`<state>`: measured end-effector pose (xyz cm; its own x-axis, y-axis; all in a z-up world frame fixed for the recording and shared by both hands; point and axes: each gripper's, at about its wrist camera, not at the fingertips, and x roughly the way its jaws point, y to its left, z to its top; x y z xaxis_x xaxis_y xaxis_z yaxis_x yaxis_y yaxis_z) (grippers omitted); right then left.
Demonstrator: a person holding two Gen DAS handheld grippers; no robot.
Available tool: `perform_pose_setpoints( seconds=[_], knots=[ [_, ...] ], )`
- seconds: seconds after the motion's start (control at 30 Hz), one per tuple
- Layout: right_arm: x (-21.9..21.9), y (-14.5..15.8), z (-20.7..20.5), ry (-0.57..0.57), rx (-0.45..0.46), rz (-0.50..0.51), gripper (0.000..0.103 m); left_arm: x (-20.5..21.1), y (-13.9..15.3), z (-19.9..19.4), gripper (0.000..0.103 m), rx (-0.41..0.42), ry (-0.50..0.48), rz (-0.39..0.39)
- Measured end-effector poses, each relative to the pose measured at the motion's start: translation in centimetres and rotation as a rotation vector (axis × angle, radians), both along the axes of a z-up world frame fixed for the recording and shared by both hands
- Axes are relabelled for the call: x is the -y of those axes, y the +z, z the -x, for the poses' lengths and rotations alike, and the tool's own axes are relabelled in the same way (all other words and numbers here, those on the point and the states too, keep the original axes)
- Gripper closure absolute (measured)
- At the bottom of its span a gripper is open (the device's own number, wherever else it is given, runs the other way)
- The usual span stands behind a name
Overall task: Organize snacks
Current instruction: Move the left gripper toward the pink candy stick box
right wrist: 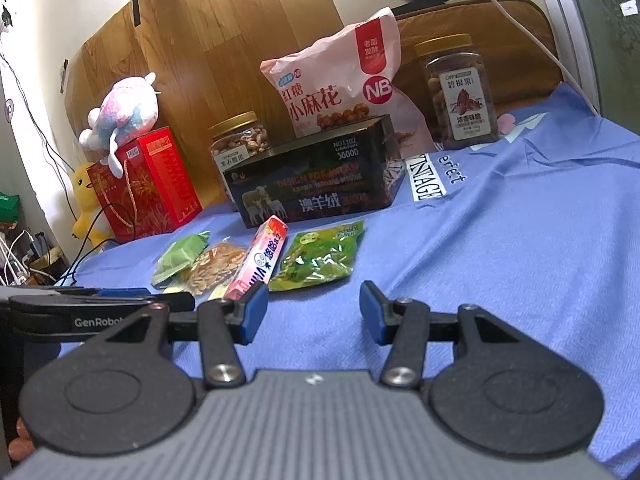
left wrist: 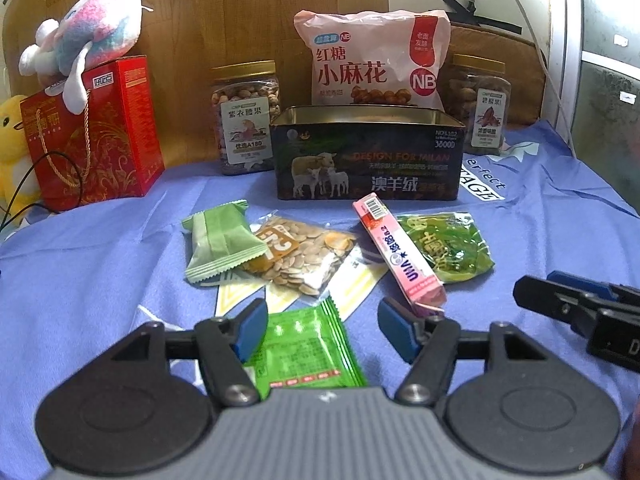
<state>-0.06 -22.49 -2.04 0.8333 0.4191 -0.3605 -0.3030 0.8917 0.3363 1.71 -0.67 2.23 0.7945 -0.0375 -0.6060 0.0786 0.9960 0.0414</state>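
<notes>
Snacks lie in a loose cluster on the blue cloth, just near of the open dark tin: a pale green packet at left, a seed bag, a pink stick pack and a green candy bag at right. The left gripper is spread wide over a bright green sachet, nearest of all. The right gripper hangs wide open above bare cloth, holding nothing.

Five snack pkts are lying flat on blue cloth w/ open black tin behind: pale-green wrapper, seed bag, pink stick, green pouch, bright-green sachet nearest.
</notes>
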Motion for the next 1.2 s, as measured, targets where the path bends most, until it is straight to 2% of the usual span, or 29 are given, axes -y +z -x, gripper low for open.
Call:
perform_pose_setpoints(
  seconds=[0.47,0.73,1.03,1.2],
  knots=[
    [-0.1,0.1,0.2,-0.008,0.018,0.002,0.049,-0.3,-0.5,-0.1,0.038,0.039,-0.007,-0.005],
    [-0.3,0.1,0.2,-0.006,0.019,0.014,0.049,-1.6,-1.0,0.8,0.033,0.121,-0.037,0.073],
    [-0.4,0.1,0.0,0.0,0.015,0.029,0.049,-2.9,-0.8,1.2,0.033,0.138,-0.034,0.145],
    [-1.0,0.4,0.3,0.016,0.026,0.071,0.049,-4.7,-0.6,1.7,0.033,0.151,0.006,0.196]
  ],
)
